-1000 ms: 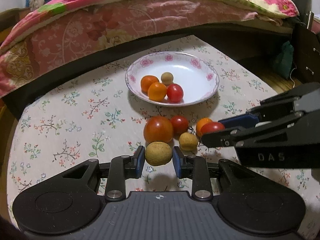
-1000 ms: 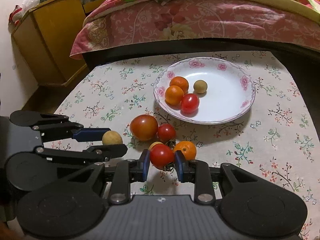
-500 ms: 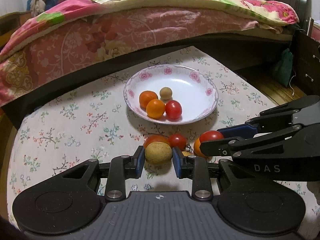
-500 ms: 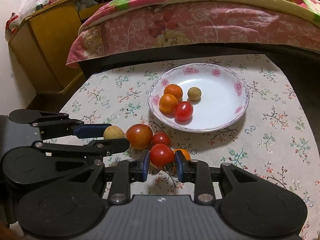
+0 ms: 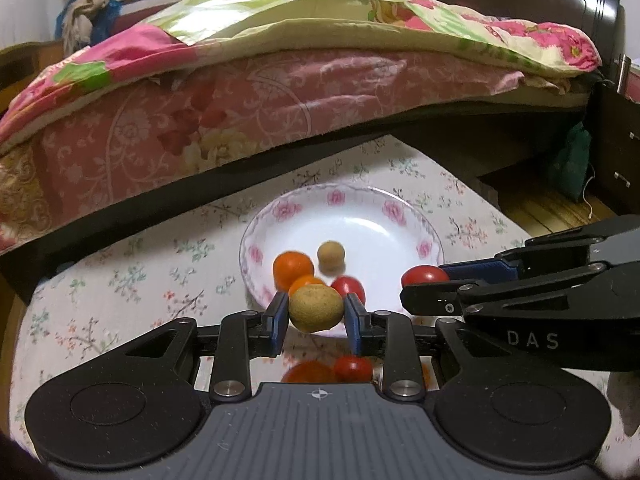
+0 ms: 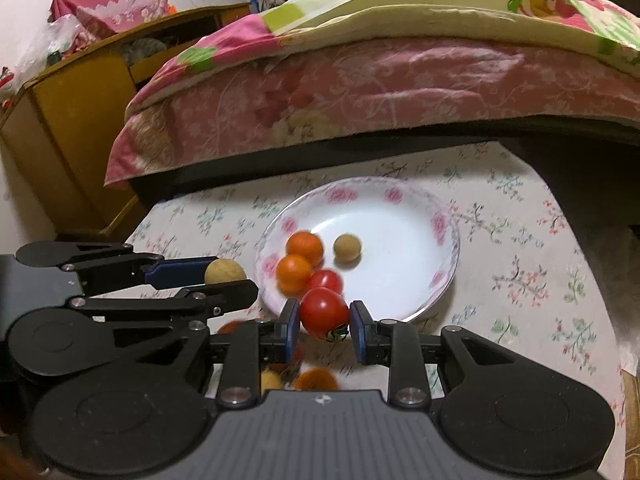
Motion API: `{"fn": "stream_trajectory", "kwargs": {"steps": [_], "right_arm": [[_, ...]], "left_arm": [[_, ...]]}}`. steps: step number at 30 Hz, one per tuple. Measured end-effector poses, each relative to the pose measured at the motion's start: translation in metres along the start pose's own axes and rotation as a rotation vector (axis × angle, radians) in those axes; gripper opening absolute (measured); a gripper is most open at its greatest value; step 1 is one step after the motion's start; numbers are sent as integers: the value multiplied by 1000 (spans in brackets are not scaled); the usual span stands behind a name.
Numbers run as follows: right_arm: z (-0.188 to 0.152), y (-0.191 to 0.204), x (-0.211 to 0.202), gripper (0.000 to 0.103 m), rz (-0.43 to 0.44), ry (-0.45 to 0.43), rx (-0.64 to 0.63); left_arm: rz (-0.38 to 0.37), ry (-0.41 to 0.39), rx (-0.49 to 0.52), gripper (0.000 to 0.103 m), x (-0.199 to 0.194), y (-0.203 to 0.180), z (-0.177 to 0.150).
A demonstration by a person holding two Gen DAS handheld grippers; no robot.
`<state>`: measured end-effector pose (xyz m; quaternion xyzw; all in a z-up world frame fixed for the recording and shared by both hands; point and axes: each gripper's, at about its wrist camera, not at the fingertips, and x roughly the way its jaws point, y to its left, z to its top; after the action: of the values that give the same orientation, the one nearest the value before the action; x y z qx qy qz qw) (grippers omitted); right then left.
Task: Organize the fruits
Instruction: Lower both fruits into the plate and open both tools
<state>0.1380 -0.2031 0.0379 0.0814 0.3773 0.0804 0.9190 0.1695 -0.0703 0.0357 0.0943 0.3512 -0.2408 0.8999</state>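
My left gripper (image 5: 316, 314) is shut on a tan round fruit (image 5: 316, 308), held above the table just before the near rim of the white flowered plate (image 5: 400, 216). My right gripper (image 6: 325, 318) is shut on a red tomato (image 6: 324, 311), also lifted near the plate's (image 6: 412, 216) front edge. In the plate lie two oranges (image 6: 305, 247), a small red tomato (image 6: 328, 280) and a small tan fruit (image 6: 347, 247). Each gripper shows in the other's view: the right gripper (image 5: 424, 284) at the right, the left gripper (image 6: 230, 280) at the left.
Loose fruit remains on the floral tablecloth (image 5: 120, 280) below the grippers: a large tomato (image 5: 308, 372), a small tomato (image 5: 354, 368), an orange (image 6: 316, 378). A bed with a pink quilt (image 5: 240, 92) stands just beyond the table; a yellow cabinet (image 6: 72, 120) is at the left.
Both grippers rose off the table with their fruits and moved forward toward the plate; the loose fruits slid down under the gripper bodies in both views.
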Motion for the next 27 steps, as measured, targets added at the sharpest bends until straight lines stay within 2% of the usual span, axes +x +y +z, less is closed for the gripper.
{"fn": "stream_trajectory", "kwargs": {"steps": [15, 27], "right_arm": [[20, -41, 34, 27, 6, -5, 94], [18, -45, 49, 28, 8, 11, 97]], "left_arm": [[1, 4, 33, 36, 47, -2, 26], [5, 15, 30, 37, 63, 2, 30]]}}
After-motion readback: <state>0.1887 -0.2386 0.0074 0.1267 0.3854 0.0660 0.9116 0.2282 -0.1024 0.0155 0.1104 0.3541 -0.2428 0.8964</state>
